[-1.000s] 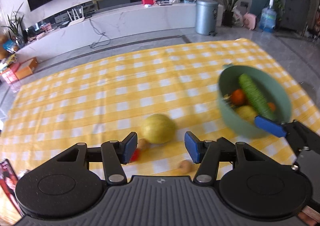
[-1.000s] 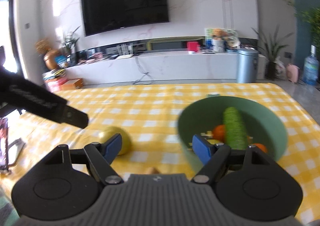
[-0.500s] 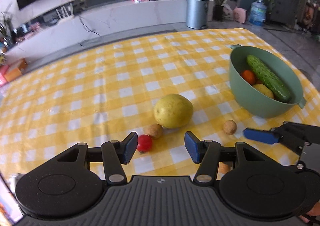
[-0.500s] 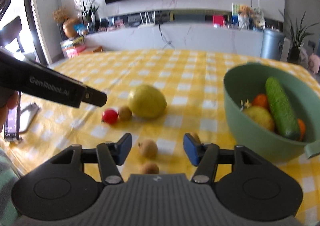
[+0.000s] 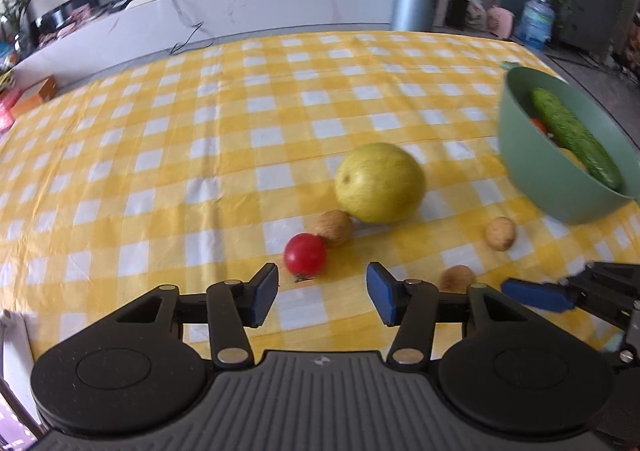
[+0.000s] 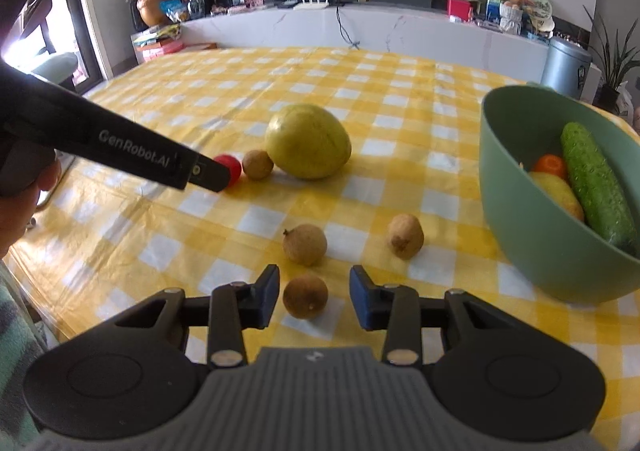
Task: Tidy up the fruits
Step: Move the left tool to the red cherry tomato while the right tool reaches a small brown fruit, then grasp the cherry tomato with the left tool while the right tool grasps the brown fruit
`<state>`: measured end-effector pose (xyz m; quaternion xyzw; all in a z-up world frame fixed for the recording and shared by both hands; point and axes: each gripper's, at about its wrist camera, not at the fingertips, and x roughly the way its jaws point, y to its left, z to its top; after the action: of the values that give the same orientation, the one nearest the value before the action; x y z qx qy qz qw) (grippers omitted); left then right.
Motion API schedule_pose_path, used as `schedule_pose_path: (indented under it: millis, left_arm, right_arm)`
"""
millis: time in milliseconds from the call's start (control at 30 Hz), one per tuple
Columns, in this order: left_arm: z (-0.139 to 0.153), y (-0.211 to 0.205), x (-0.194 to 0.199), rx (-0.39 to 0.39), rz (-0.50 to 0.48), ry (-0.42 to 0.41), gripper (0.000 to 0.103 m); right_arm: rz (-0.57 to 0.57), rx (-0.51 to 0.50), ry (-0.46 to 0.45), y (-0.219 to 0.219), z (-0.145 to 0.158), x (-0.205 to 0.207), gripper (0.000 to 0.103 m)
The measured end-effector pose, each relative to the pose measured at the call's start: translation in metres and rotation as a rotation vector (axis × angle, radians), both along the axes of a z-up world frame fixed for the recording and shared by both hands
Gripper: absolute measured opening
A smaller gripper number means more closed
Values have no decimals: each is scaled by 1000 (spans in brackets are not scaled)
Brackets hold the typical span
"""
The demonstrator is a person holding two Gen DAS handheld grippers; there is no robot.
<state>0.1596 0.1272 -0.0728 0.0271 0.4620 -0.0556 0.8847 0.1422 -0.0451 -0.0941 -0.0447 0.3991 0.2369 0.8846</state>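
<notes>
Yellow checked cloth covers the table. Landmark: big yellow-green fruit, mid-cloth.

Just left of the fruit sits a small brown fruit, touching or nearly touching it; a red tomato lies left of that, partly hidden behind the left gripper's finger in the right view.

Nearer the camera than the big fruit lie three more small brown fruits: one in front of it, one front-right, and the closest further forward.

Green bowl stands well right of the big fruit, holding a cucumber, an orange piece and a yellow fruit.

Right gripper: jaws closing, closest brown fruit between them, pads clear of it on both sides.

Left gripper: jaws about half open and closing, empty; tomato sits just beyond the tips, toward the left pad.
</notes>
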Motion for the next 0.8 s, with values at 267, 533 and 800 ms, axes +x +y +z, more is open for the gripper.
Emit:
schedule_pose_path:
  millis: [267, 533, 800]
  left_arm:
    - [-11, -3, 7, 60, -3, -19, 54]
    - [-19, -3, 14, 47, 13, -16, 43]
    - [-21, -1, 17, 15, 24, -22, 32]
  right_arm:
    - [21, -5, 19, 4, -5, 0, 22]
    - [22, -1, 19, 3, -5, 1, 22]
    - [21, 1, 20, 3, -5, 1, 22]
